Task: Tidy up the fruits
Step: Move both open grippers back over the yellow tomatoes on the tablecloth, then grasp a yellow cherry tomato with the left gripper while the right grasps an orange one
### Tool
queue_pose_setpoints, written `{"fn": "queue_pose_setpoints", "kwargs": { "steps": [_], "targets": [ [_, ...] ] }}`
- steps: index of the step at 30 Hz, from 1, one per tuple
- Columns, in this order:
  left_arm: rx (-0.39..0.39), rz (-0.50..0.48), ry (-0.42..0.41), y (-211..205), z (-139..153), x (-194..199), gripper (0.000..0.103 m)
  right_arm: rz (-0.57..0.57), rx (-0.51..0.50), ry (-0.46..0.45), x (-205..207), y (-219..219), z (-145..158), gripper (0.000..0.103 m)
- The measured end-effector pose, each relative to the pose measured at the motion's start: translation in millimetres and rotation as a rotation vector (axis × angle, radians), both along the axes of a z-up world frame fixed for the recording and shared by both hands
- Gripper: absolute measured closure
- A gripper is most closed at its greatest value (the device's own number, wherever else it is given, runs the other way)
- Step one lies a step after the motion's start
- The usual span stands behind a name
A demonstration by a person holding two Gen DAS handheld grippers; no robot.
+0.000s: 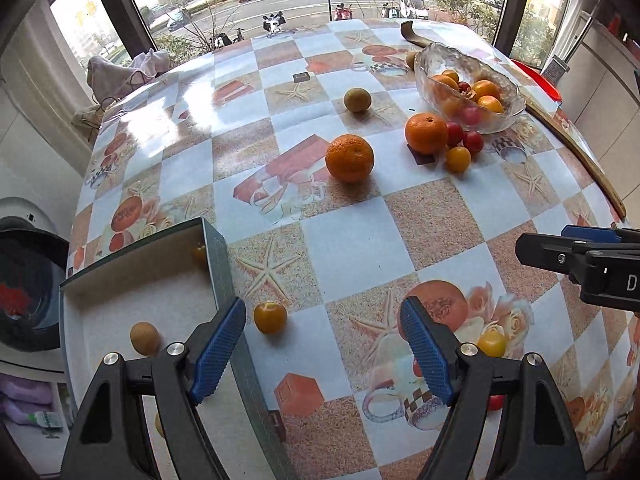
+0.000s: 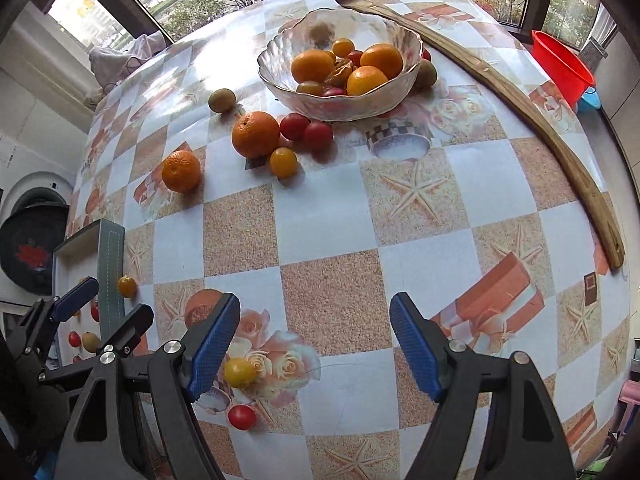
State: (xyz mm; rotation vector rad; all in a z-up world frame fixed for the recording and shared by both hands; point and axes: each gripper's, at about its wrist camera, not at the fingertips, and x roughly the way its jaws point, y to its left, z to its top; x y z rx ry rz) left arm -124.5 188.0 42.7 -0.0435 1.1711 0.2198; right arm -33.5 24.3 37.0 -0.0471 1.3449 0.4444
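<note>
A glass bowl with several oranges and small tomatoes stands at the far side of the table; it also shows in the left wrist view. Two oranges, red tomatoes, a yellow tomato and a green fruit lie loose before it. An open box at the near left holds a brownish fruit. A yellow tomato lies beside the box. My left gripper is open and empty. My right gripper is open and empty, near a yellow tomato and a red one.
A long wooden stick curves along the table's right edge. A red basin stands beyond the table at the right. A cloth lies off the far left corner. A washing machine stands left of the table.
</note>
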Motion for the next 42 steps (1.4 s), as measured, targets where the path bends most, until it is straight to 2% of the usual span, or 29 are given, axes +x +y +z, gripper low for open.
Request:
{"fn": "queue_pose_setpoints", "kwargs": {
  "steps": [3,7,13,20,26,28,29,30,32,35,37,38,40,42],
  "targets": [
    [0.003,0.007,-0.005,0.3,-3.2,4.6,0.022,0.013,-0.001,-0.007,8.5,8.3,-3.9,0.025],
    [-0.035,0.025,-0.012,0.1,-2.5,7.1,0.022,0.020,0.005,-0.005,22.4,21.1,-10.7,0.032],
    [-0.088,-0.006,-0.015,-13.3,1.5,-3.2,0.022,0.055,0.005,-0.019,40.5,42.9,-19.8,0.043],
    [-0.167,-0.079,-0.003,-49.1,0.9,-10.1,0.022,0.103,-0.001,-0.058,57.0,62.3,-20.0,0.044],
    [-0.181,-0.111,0.021,-76.0,-11.2,-5.2,0.024,0.142,-0.007,-0.071,64.3,68.6,-20.6,0.057],
    [-0.179,-0.115,0.041,-82.5,-17.0,-2.4,0.037,0.154,-0.012,-0.077,64.4,68.8,-20.8,0.062],
    [-0.175,-0.116,0.050,-85.2,-19.7,-1.1,0.038,0.159,-0.016,-0.081,64.3,68.6,-20.9,0.064],
    [-0.169,-0.114,0.054,-87.3,-21.8,-0.5,0.038,0.162,-0.018,-0.083,65.2,68.3,-21.0,0.069],
    [-0.161,-0.109,0.069,-90.5,-26.1,0.3,0.051,0.163,-0.002,-0.066,65.9,64.9,-22.1,0.083],
    [-0.136,-0.108,0.070,-94.4,-26.9,-0.4,0.061,0.156,0.007,-0.055,65.5,60.0,-21.6,0.084],
    [-0.157,-0.115,0.065,-93.5,-26.1,-1.2,0.077,0.138,0.016,-0.040,63.4,54.4,-21.2,0.084],
    [-0.178,-0.118,0.064,-93.1,-25.5,-1.6,0.081,0.129,0.022,-0.031,61.4,51.0,-20.7,0.084],
    [-0.187,-0.119,0.064,-92.2,-24.5,-2.8,0.081,0.116,0.029,-0.019,55.2,44.1,-19.4,0.084],
    [-0.235,-0.100,0.064,-84.6,-24.5,-8.8,0.081,0.106,0.037,-0.005,47.2,35.9,-17.8,0.084]
  ]
}}
